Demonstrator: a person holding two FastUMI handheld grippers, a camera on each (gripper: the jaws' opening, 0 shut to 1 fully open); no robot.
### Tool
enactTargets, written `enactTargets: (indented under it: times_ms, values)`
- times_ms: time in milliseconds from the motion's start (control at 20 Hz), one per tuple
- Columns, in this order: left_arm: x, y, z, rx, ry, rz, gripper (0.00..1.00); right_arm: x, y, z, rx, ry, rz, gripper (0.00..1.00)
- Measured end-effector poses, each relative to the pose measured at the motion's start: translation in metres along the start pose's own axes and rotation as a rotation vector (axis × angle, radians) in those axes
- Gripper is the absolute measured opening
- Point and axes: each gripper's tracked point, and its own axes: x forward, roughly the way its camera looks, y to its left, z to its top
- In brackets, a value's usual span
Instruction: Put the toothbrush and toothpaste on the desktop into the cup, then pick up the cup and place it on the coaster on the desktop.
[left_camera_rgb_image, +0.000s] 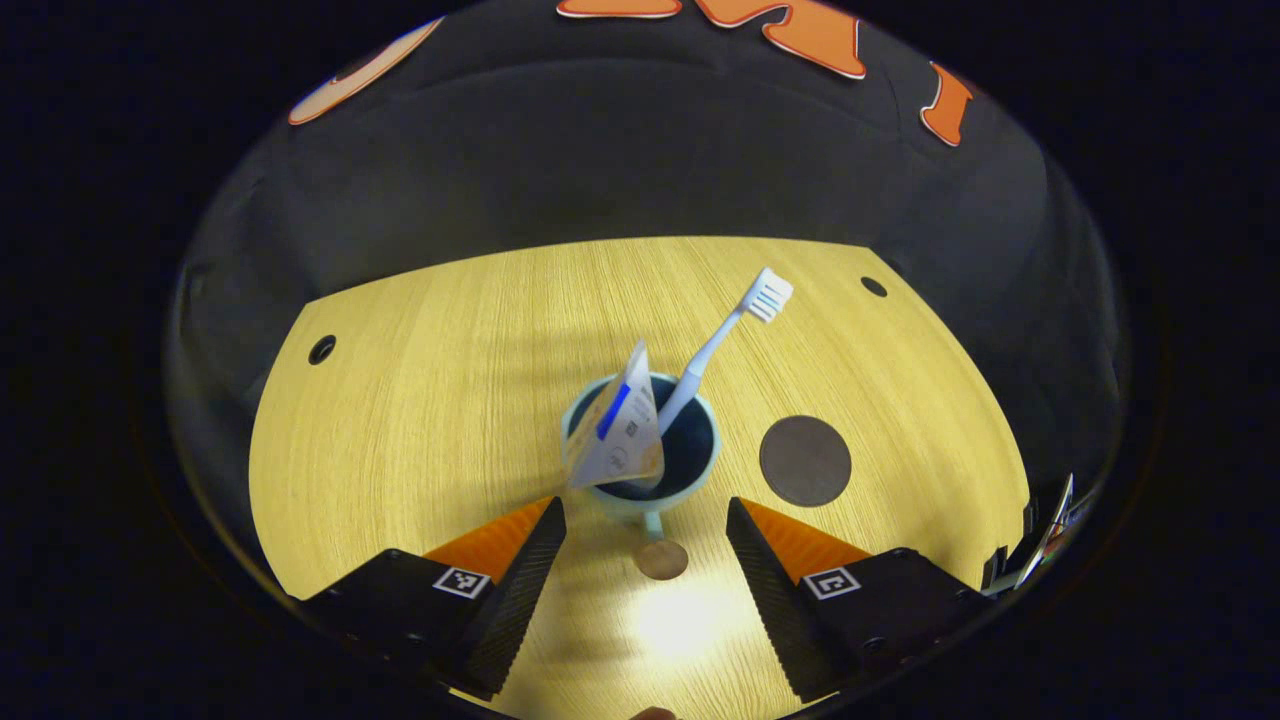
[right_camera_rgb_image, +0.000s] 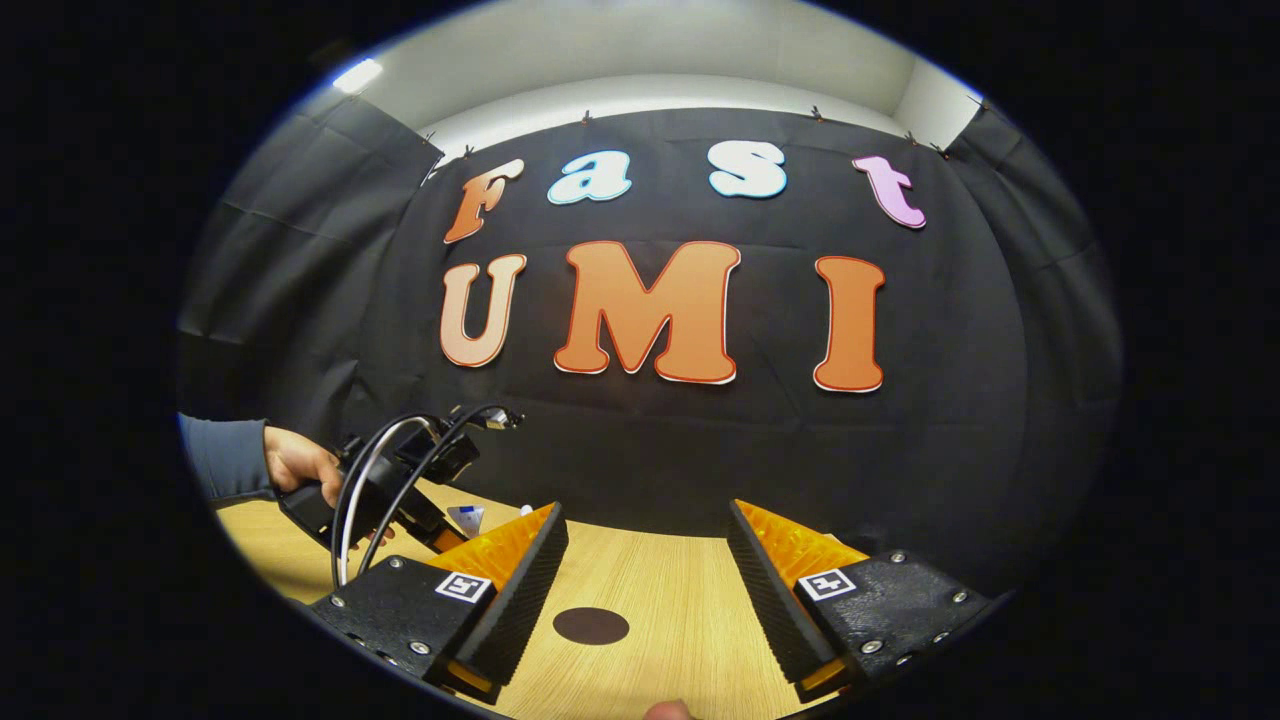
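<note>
Left gripper (left_camera_rgb_image: 646, 540) has its fingers spread wide and empty, hanging just short of the mug (left_camera_rgb_image: 641, 447). Toothbrush (left_camera_rgb_image: 722, 338) and toothpaste tube (left_camera_rgb_image: 618, 430) are both already standing inside it, so that part looks done. What's left: grab the mug and move it onto the dark round coaster (left_camera_rgb_image: 805, 461) just beside it on the counter (left_camera_rgb_image: 420, 400). Right gripper (right_camera_rgb_image: 648, 570) is open too, holding nothing.

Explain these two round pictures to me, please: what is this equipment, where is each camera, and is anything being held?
A person holds a handheld two-finger gripper in each hand; a camera rides on each. In the left gripper view, the left gripper is open, holding nothing, just before a pale blue cup on the light wooden table. Inside stand a white toothbrush and a white toothpaste tube. A dark round coaster lies beside it. In the right gripper view, the right gripper is open too; the person's hand shows farther off.
</note>
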Motion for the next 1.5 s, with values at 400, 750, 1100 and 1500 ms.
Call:
enactTargets:
  times_ms: [400,750,1100,1500]
  values:
    - [0.021,0.006,-0.012,-0.028,0.102,0.075,0.70,-0.008,-0.023,-0.017,0.049,0.031,-0.031,0.96]
    - [0.029,-0.002,-0.022,-0.067,0.048,0.073,0.24,-0.010,-0.023,-0.029,0.082,0.057,-0.017,0.96]
    - [0.026,-0.005,-0.023,-0.042,-0.032,0.060,0.18,-0.015,-0.029,-0.035,0.088,0.069,-0.028,0.96]
    - [0.023,-0.006,-0.014,0.019,-0.085,-0.017,0.18,-0.023,-0.047,-0.043,0.095,0.092,-0.064,0.96]
